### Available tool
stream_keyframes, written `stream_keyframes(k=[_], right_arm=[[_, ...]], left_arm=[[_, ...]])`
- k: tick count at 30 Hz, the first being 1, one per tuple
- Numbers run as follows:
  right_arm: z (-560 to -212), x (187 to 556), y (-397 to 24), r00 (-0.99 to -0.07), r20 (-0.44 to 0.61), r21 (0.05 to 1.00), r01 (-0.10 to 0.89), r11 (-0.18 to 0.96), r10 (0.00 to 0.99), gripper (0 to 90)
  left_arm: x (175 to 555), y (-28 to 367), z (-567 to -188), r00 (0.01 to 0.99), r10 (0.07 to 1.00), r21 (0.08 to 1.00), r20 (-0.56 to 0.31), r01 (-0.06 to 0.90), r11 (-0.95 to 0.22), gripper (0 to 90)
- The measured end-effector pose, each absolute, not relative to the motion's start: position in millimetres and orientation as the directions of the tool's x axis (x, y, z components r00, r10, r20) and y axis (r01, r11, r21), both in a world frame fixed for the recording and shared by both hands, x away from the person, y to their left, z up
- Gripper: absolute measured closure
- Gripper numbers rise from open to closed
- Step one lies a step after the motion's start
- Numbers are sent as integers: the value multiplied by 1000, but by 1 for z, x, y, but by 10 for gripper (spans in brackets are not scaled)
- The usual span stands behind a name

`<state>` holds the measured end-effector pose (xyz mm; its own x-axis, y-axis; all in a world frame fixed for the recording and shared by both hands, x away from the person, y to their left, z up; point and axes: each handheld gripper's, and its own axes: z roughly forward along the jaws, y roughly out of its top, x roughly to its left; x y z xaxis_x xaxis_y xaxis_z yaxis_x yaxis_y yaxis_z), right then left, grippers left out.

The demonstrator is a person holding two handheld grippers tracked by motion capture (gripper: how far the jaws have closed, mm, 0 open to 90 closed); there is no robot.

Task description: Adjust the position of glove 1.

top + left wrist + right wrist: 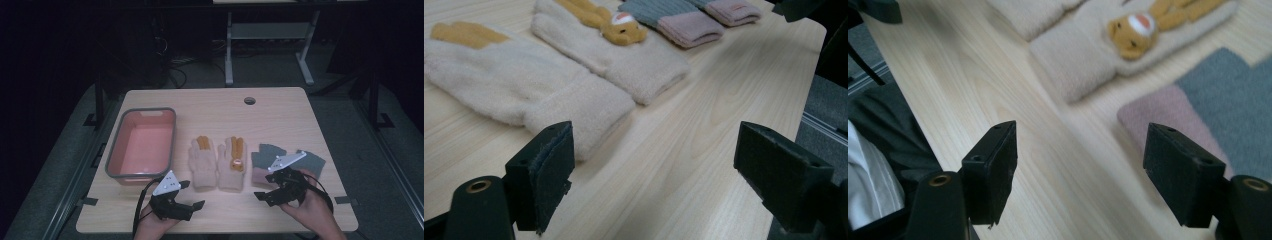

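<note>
Two cream gloves lie side by side mid-table: a plain one (202,162) (514,85) and one with an orange bear patch (232,162) (624,55) (1098,50). To their right lie two grey gloves with pink cuffs (265,160) (312,161) (1208,105). My right gripper (265,192) (1080,170) hovers open just in front of the nearer grey glove's cuff, with bare wood between its jaws. My left gripper (194,195) (654,175) is open near the front edge, pointing toward the plain cream glove's cuff, and holds nothing.
A pink bin with a grey rim (112,155) stands empty at the left of the wooden table (260,120). A round cable hole (249,100) sits near the far edge. A white desk frame stands on the floor beyond the table.
</note>
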<state>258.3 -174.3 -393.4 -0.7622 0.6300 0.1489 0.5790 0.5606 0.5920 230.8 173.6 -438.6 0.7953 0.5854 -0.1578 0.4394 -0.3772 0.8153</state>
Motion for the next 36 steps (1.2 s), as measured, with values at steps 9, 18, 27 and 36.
stream_keyframes(k=[9,18,27,36], right_arm=[[-383,276,-160,-788,146,580,558,594,599,290],[-370,296,-143,-811,123,582,526,620,572,290],[-361,315,-128,-819,120,571,519,636,561,291],[-368,338,-112,-822,103,519,525,675,560,305]], left_arm=[[229,174,-438,805,573,820,-154,428,-380,166],[230,171,-437,805,572,821,-161,431,-375,166],[229,172,-437,808,569,822,-157,425,-378,167],[230,170,-437,805,569,825,-169,431,-365,167]])
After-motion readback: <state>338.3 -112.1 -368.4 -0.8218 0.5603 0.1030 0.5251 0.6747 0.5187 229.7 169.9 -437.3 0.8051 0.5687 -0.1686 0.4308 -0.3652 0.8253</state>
